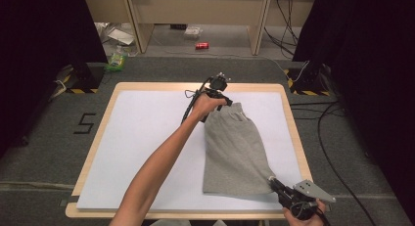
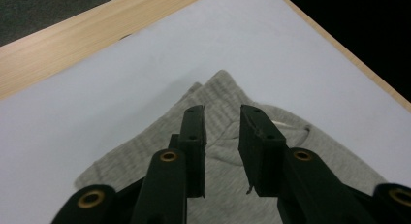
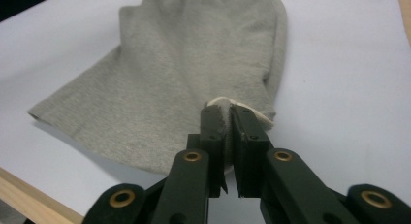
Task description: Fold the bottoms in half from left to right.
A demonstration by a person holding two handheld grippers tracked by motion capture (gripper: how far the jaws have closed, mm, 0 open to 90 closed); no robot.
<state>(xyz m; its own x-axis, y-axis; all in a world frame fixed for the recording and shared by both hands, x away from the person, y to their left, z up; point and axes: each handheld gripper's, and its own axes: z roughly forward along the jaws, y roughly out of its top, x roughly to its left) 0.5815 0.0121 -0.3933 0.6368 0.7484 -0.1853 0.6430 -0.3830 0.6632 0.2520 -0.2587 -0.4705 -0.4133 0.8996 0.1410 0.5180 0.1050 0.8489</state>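
A white sheet covered the worktop (image 1: 147,138), and folded grey shorts (image 1: 235,152) lay right of its centre. Left tongs (image 2: 222,136) stood parted above the waistband; right tongs (image 3: 228,120) pinched the hem corner. Soft, light cloth seemed best gripped at its edges.

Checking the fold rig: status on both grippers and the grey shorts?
Left gripper open over waistband. Right gripper pinching hem corner of grey shorts. White mat around clear.

Bare-armed person with two black handheld grippers

The left gripper (image 1: 221,96) trails a black cable; the right gripper (image 1: 272,182) carries a grey three-cornered plate; brass-ringed screws stud the jaws.
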